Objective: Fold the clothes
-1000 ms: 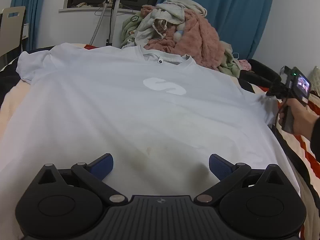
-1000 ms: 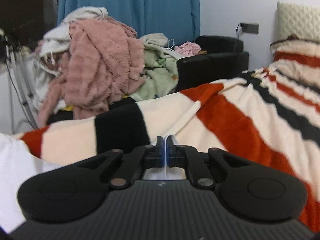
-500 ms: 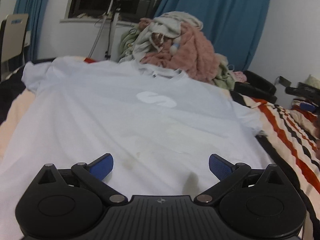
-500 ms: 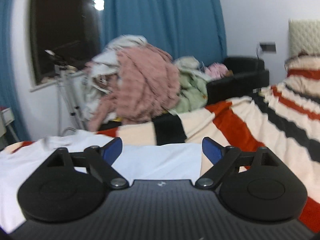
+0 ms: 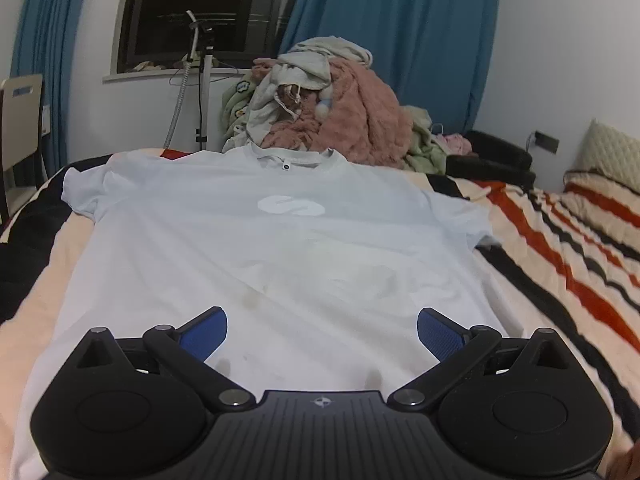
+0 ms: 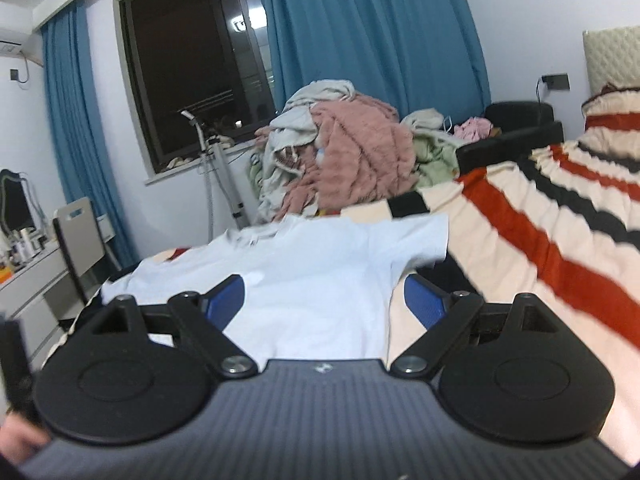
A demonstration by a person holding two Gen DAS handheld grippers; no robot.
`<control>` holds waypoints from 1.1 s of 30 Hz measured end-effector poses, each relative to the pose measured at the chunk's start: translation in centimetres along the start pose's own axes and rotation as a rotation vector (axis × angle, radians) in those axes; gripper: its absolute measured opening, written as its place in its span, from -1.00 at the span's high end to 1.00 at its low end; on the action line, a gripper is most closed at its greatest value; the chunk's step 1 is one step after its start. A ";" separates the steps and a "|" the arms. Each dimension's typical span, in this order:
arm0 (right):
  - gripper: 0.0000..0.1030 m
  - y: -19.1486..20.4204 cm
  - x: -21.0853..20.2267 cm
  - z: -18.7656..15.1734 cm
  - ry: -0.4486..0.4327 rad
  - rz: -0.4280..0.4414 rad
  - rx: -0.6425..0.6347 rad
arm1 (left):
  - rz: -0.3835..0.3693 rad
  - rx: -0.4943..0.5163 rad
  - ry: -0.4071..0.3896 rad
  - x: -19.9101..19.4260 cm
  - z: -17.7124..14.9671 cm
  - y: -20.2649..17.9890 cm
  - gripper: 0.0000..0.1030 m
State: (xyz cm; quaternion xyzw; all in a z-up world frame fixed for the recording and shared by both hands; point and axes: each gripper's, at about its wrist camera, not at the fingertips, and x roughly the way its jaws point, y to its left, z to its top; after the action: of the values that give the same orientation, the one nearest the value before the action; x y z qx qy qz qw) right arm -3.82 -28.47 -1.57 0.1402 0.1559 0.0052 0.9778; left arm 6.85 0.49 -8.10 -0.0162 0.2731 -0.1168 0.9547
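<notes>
A pale T-shirt point(image 5: 256, 248) is lying flat, front up, on a striped blanket point(image 5: 560, 248), collar toward the far clothes pile point(image 5: 340, 108), while the left gripper point(image 5: 322, 334) and right gripper point(image 6: 324, 300) are hovering at its near end, both spread wide and holding nothing.

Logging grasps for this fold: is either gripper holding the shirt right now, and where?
Nothing is held. The left gripper and right gripper both stand open above the T-shirt, which lies flat on the bed.
</notes>
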 end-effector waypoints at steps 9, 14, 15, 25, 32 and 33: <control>-0.71 -1.1 -1.9 -1.2 -0.021 -0.018 0.084 | -0.179 0.018 0.066 -1.1 -1.4 -2.2 -0.65; -0.71 -2.2 -2.2 -1.3 -0.031 -0.015 0.146 | -0.417 0.049 0.194 -0.1 -3.9 -5.8 -0.12; -0.71 -2.4 -2.3 -1.4 -0.031 -0.010 0.156 | -0.448 0.068 0.219 0.1 -4.5 -6.6 0.01; -0.71 -3.4 -2.1 -1.9 -0.016 0.021 0.209 | -0.508 0.146 0.356 1.7 -7.8 -9.4 0.49; -0.71 -4.0 -4.0 -1.3 -0.152 -0.063 0.199 | -0.635 0.190 0.339 0.6 -7.2 -12.3 0.92; -0.71 -4.1 -4.1 -1.3 -0.164 -0.066 0.200 | -0.640 0.203 0.342 0.6 -7.4 -13.2 0.92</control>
State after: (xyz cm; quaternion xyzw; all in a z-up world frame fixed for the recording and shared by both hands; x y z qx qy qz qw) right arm -8.28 -32.31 -2.62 0.2316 0.0795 -0.0542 0.9680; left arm 0.58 -12.22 -13.44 0.0137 0.3970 -0.4368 0.8071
